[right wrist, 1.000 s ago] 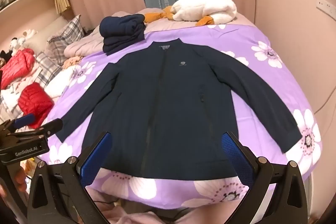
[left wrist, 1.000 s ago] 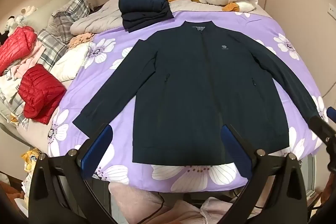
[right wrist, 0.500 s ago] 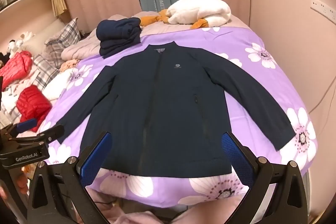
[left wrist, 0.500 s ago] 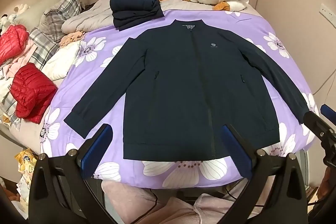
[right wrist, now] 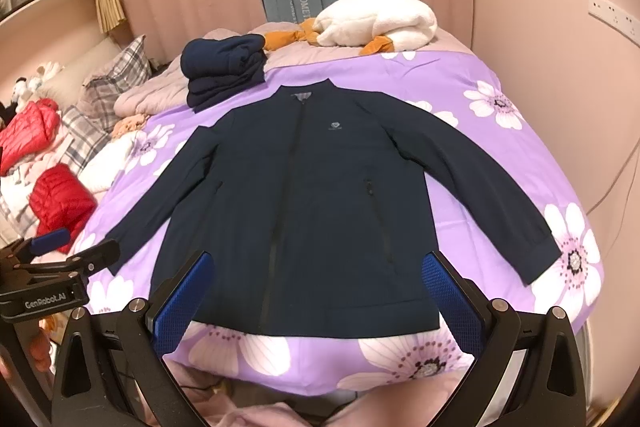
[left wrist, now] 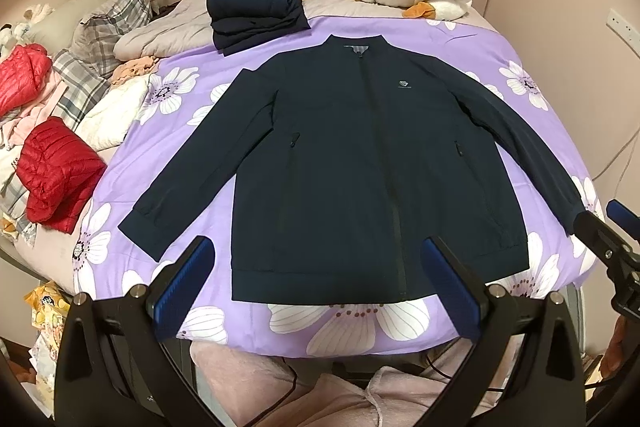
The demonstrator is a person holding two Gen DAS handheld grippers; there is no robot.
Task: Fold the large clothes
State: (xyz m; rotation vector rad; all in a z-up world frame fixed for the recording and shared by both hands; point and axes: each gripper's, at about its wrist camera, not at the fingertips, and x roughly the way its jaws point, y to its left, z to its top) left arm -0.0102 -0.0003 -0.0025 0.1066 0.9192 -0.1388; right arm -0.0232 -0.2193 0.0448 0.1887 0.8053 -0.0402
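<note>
— Across the bed (left wrist: 500,51), on the purple floral cover, what lies there?

— The navy jacket (left wrist: 360,163), flat, zipped front up, collar far, hem near, both sleeves splayed outward. Beyond its collar sits a folded navy stack (left wrist: 256,11).

— And the tools?

— Left hand-held gripper (left wrist: 320,283) and right hand-held gripper (right wrist: 320,295) both hover over the near hem with their jaws spread wide and nothing in them.

— How to start well?

— I'd judge a sleeve first: pinch each cuff and lay it inward across the chest, keeping the body smooth.

— Any difference between views?

— The right wrist view shows the right cuff (right wrist: 536,259) whole; in the left wrist view the other tool hides it. The left view alone shows the snack packets (left wrist: 48,307) on the floor.
</note>
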